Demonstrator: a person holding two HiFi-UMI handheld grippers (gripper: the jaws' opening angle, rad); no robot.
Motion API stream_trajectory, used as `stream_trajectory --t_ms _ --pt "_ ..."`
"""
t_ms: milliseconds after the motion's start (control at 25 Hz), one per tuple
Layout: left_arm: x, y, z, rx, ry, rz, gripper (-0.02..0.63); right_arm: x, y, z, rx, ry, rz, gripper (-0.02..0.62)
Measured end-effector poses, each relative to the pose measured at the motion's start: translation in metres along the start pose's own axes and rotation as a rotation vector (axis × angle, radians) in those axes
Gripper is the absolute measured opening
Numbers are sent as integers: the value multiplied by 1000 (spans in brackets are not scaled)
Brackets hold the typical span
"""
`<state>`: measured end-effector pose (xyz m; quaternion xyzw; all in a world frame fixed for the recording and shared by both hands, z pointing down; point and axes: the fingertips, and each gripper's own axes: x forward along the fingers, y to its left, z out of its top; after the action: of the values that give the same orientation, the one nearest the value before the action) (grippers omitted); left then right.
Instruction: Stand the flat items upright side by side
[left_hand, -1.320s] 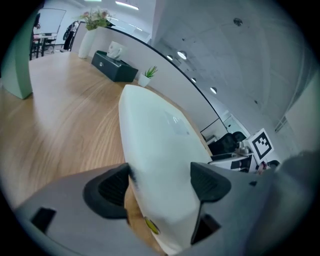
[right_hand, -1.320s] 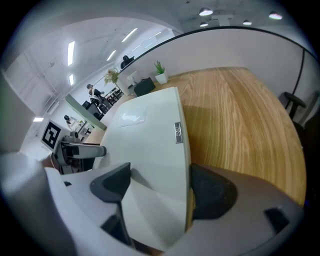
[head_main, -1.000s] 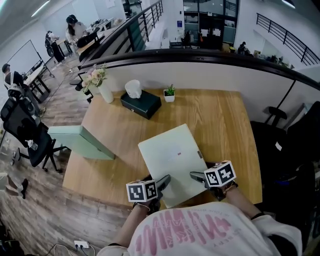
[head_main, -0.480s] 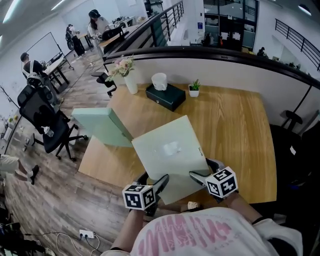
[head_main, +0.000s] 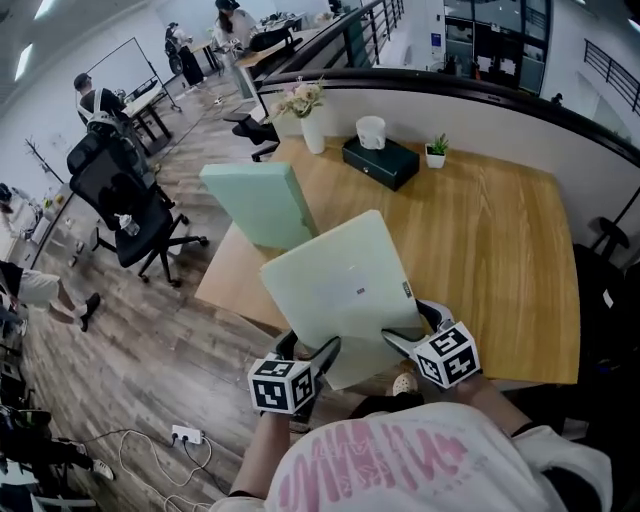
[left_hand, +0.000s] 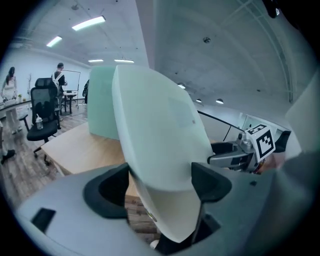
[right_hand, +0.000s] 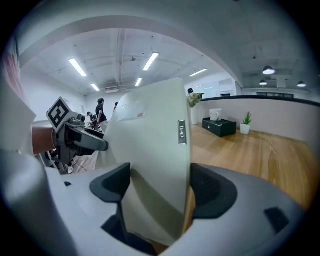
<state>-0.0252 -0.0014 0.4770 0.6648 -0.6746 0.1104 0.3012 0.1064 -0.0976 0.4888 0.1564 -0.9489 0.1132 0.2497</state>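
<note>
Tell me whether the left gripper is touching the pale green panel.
Touching. In the left gripper view, the left gripper clamps the pale green panel, both jaws pressed against its faces.

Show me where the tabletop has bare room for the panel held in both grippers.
The widest bare stretch of the table is its right half, bordered by the held panel, the potted plant and the right edge. A narrower strip lies between the standing green panel and the tissue box. The far edge is crowded.

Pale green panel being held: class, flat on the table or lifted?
Lifted and tilted: left hand-held gripper and right hand-held gripper clamp the panel at near corners, clear of the table.
</note>
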Motion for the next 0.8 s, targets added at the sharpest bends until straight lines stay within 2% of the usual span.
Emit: stream_trajectory --t_ms 160,360,600,800 --pt "-29 29 5 3 -38 46 394 20 30 13 16 -15 51 385" --pt "-43 68 24 33 -79 72 394 51 51 39 19 -47 69 385" --pt "-62 134 53 118 -122 54 385 105 85 71 45 -114 52 383" --pt "-71 190 91 249 -180 -5 370 150 106 105 66 -198 -14 383"
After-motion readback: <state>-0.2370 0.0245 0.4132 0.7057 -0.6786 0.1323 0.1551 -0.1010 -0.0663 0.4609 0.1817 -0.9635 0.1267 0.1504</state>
